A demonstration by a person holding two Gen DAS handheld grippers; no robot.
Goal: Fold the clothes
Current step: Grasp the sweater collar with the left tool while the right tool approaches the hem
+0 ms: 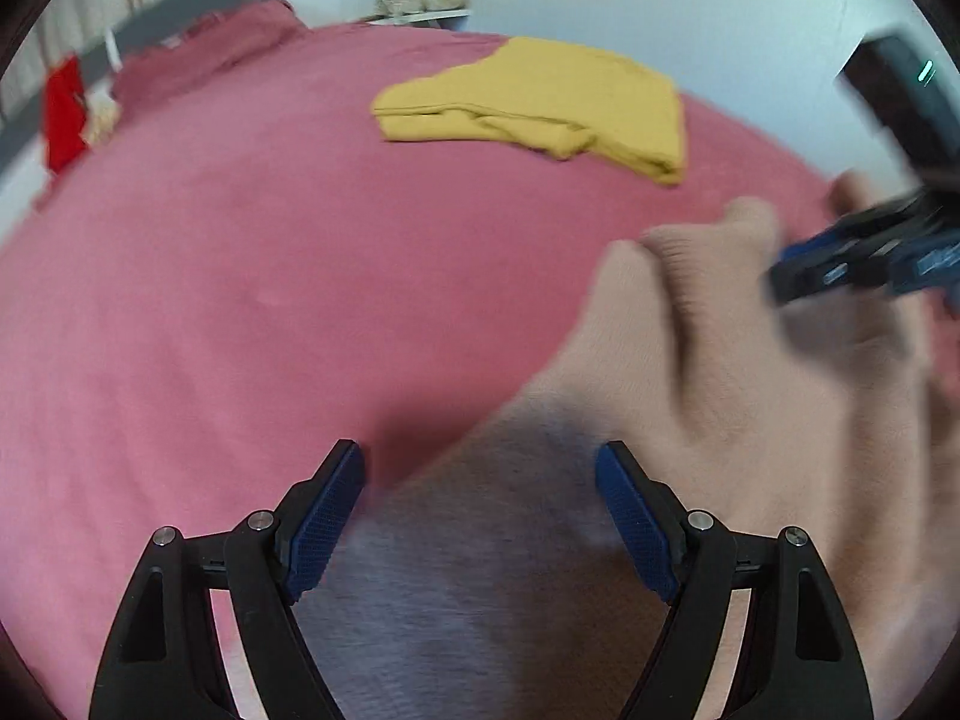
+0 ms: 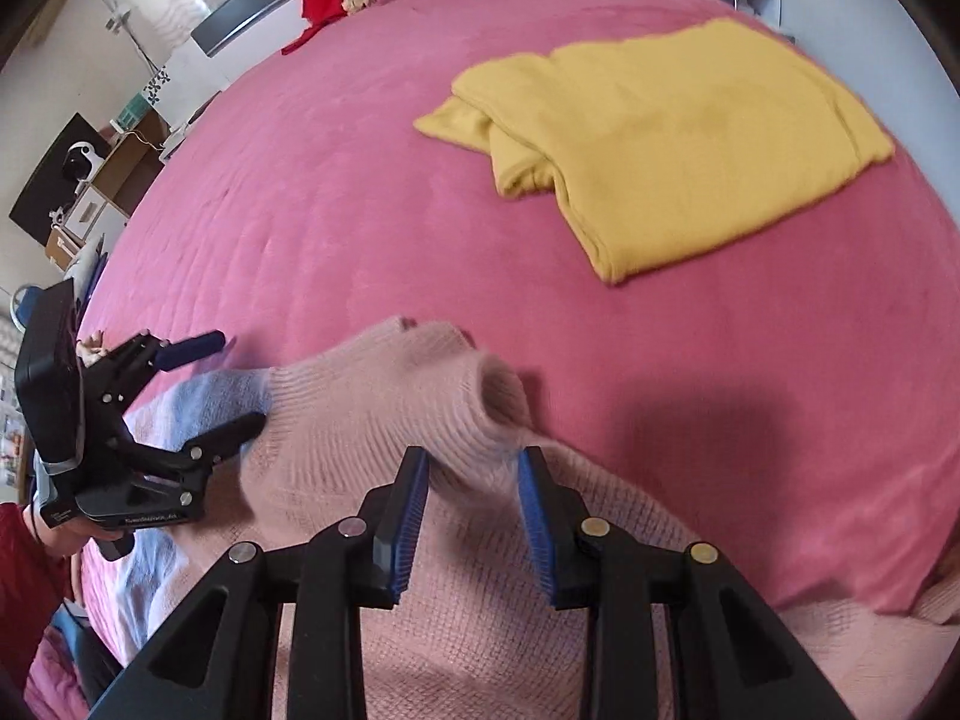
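A pale pink sweater (image 2: 384, 438) is spread on the pink bedspread (image 2: 360, 210), directly beneath and ahead of both tools. The right gripper (image 2: 473, 480) is seen with its blue ribbed pads (image 2: 408, 528) on either side of a raised fold of the knit near the open cuff (image 2: 501, 396); the fabric is bunched between them, though whether it is actually clamped cannot be told. The left gripper (image 1: 480, 480) is held with its jaws spread wide, nothing between them, above the sweater's edge where a greyish-lilac part (image 1: 456, 570) of the knit shows. The sweater is a soft, ribbed knit, rumpled into rounded folds. Well beyond the tips of both tools, a mustard-yellow garment (image 2: 672, 132) is laid folded into a flat, roughly rectangular stack. Something red (image 1: 63, 114) is seen at the far left of the left gripper, by a grey headboard (image 1: 180, 12).
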